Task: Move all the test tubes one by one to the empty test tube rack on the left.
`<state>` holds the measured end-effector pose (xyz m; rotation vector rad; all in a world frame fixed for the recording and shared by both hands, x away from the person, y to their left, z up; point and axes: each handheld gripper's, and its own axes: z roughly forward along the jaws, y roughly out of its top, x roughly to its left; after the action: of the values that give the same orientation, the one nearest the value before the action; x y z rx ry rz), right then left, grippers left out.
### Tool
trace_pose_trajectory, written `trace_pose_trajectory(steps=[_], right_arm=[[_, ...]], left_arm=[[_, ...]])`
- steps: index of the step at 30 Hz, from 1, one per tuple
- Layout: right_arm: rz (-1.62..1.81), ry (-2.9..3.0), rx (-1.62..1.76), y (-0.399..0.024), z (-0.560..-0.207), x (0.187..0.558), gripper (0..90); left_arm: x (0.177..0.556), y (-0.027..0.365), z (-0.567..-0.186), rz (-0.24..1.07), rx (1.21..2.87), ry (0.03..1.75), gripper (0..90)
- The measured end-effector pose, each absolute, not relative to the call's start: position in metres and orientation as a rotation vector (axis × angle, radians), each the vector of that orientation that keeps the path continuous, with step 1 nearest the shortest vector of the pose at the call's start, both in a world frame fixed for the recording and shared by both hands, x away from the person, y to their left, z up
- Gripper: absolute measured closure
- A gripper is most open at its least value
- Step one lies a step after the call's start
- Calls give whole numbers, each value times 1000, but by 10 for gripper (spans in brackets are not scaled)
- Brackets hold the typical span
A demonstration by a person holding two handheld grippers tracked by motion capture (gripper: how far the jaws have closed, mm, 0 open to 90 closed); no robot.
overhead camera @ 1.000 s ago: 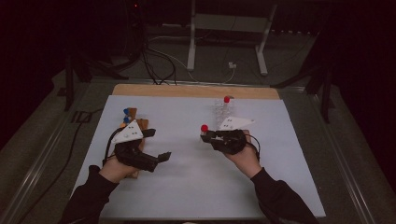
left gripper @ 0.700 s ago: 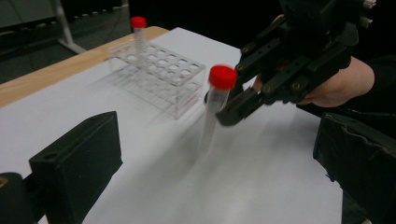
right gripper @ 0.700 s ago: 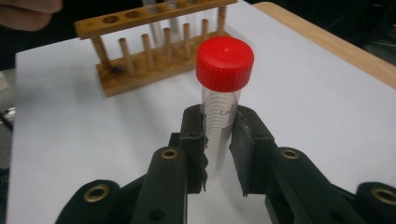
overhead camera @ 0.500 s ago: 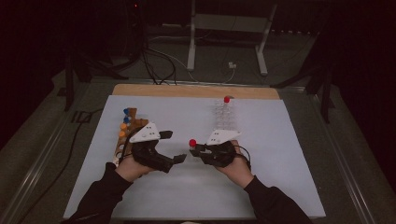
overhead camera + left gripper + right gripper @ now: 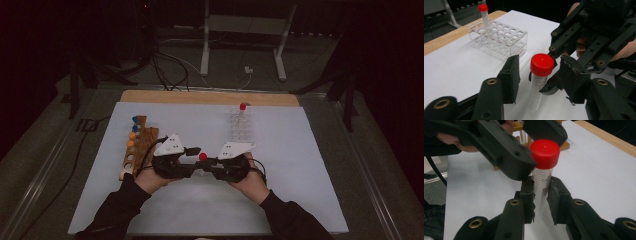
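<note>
Tube (image 5: 538, 85) of clear graduated plastic, upright, topped by red screw cap (image 5: 542, 64).

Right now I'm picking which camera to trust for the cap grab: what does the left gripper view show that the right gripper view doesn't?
Left gripper view: the clear tube rack with one capped tube standing in it, and a gap between the left gripper and the red cap; its jaws have just been closing.

Right gripper view: the right gripper clamped on the tube body, graduation marks on it, and a wooden rack behind.

Both: the held tube upright under its red cap, the two grippers meeting at it, and the white table.
</note>
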<state>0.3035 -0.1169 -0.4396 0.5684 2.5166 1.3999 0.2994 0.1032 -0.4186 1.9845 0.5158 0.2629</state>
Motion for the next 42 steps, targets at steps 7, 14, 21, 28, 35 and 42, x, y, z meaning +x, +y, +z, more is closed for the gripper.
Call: trace_pose_trajectory(steps=[7,14,21,28,35,42], right_arm=[[1396,2517,572,-117,-440,304,751],[1394,2518,576,-118,-440,305,745],[1414,2490,580,-120,-438,304,574],[1453,2429,645,-126,-435,306,282],[1470,2392,682,-129,-431,307,129],[1501,2403,695,-132,-431,310,0]], left_arm=[[300,101,-420,268,1983,499,694],[300,101,-420,273,1986,484,714],[300,106,-414,281,1986,478,717],[300,119,-401,319,1961,504,716],[299,143,-383,360,1922,550,716],[295,170,-370,433,1903,600,716]])
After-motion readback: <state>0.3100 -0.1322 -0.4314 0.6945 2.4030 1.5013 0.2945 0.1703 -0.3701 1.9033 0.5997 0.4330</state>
